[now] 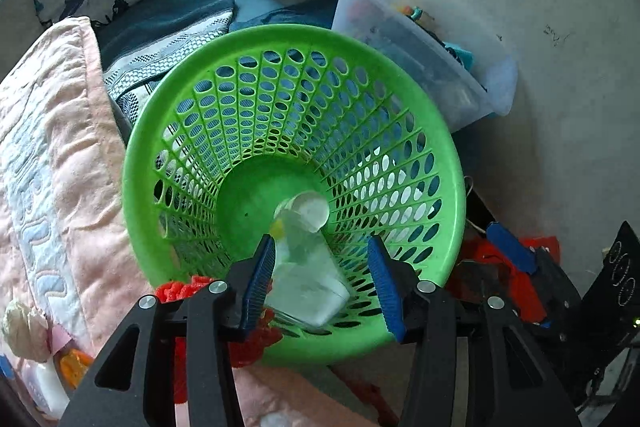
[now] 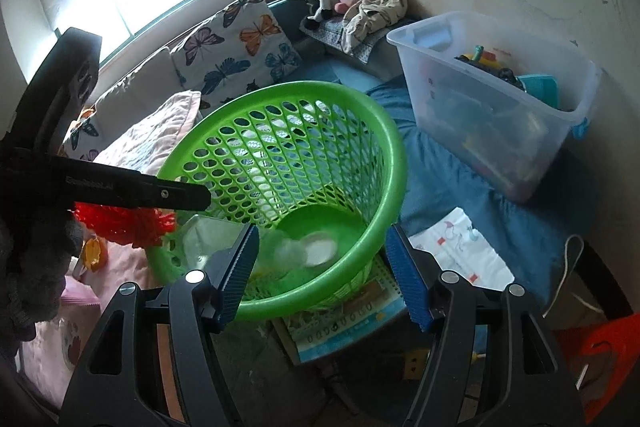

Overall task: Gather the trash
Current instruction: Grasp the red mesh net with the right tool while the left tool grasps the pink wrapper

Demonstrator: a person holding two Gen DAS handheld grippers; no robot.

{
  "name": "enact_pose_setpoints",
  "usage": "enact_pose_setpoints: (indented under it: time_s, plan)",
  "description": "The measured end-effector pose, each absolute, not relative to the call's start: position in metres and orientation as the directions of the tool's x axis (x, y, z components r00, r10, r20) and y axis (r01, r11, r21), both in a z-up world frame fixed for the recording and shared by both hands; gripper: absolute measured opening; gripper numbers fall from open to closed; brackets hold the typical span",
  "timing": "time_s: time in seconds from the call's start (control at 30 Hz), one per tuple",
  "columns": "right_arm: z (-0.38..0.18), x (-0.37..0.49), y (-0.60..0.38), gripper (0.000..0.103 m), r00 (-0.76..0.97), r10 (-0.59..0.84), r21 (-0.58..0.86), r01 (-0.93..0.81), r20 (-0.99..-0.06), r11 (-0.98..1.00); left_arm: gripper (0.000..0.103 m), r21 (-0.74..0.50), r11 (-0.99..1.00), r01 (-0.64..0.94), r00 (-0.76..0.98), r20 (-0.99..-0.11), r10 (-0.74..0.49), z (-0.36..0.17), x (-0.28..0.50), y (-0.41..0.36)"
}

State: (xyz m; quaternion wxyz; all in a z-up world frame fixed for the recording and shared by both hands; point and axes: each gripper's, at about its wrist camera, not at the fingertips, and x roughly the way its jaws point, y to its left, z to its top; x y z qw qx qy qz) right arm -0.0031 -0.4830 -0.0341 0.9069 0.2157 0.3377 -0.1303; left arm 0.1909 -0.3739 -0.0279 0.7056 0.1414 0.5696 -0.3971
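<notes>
A green perforated basket (image 1: 188, 131) stands tilted toward me on the bed; it also shows in the right wrist view (image 2: 394, 147). A clear plastic bottle (image 1: 308, 267) lies inside it, blurred, between my left gripper's blue pads but not clamped. In the right wrist view the bottle (image 2: 308, 247) lies on the basket's floor. My left gripper (image 1: 322, 281) is open over the basket's near rim. My right gripper (image 2: 326, 273) is open and empty at the basket's near rim. The left gripper's black body (image 2: 120, 187) shows at the left of the right wrist view.
A clear plastic bin (image 2: 496, 95) of toys stands right of the basket by the wall. A pink quilt (image 1: 52, 187) and butterfly pillow (image 2: 240, 47) lie left. A red mesh item (image 2: 128, 219) sits by the basket's left rim. A picture book (image 2: 352, 315) lies under the basket's front.
</notes>
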Motion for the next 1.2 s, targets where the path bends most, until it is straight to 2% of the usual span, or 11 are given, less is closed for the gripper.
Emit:
enact_pose_setpoints:
  time_s: [0.6,1.2]
  plan:
    - [-0.012,-0.015,-0.434,0.066,0.760,-0.029,0.308,0.297,-0.649,0.904,0.047,-0.324,0.692,0.645,0.169,-0.823,-0.543,0.032,0.161,-0.259]
    - [-0.010,0.012,-0.358,0.066,0.746,0.135,0.329,0.118,-0.652,0.937,0.047,-0.333,0.776,0.536,0.329,-0.764,-0.555,0.037,0.136,-0.135]
